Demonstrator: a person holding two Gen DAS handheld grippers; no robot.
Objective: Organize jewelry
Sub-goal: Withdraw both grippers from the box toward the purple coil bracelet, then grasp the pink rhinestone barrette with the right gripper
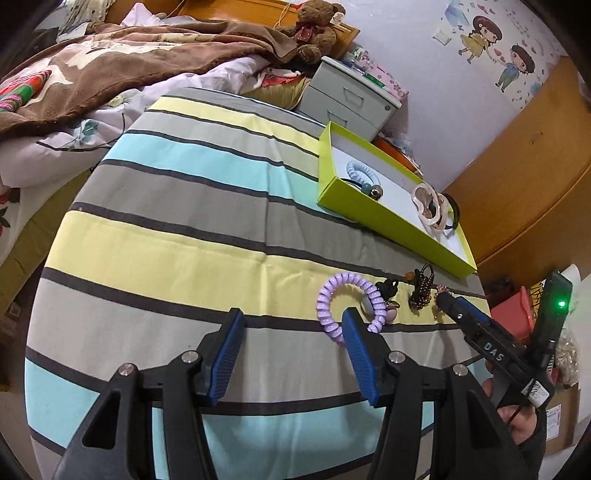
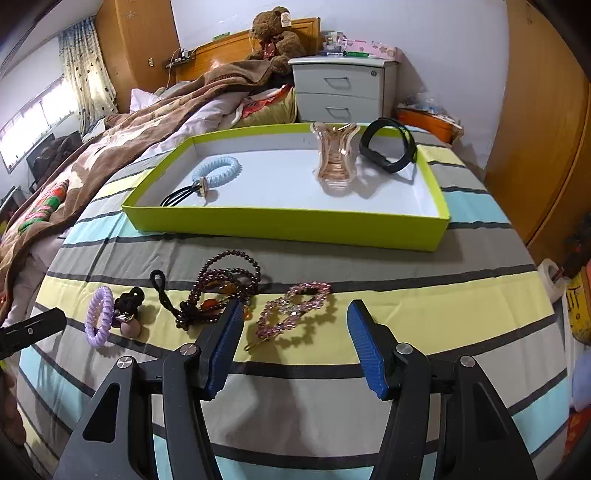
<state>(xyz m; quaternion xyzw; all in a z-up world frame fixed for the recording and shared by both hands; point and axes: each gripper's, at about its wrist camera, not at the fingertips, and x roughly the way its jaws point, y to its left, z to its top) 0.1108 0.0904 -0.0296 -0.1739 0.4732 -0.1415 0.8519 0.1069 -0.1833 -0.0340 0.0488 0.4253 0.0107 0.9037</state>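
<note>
A lime-green tray lies on the striped cloth. It holds a blue coil hair tie, a pink hair claw and a black band. On the cloth in front lie a purple coil hair tie, a black hair tie with a pink bead, a dark bead string and a pink rhinestone clip. My left gripper is open, just left of the purple coil. My right gripper is open, low over the rhinestone clip.
A bed with a brown blanket lies to the left. A white nightstand and a teddy bear stand behind the tray. A wooden wardrobe is on the right. Boxes and clutter sit beyond the cloth's right edge.
</note>
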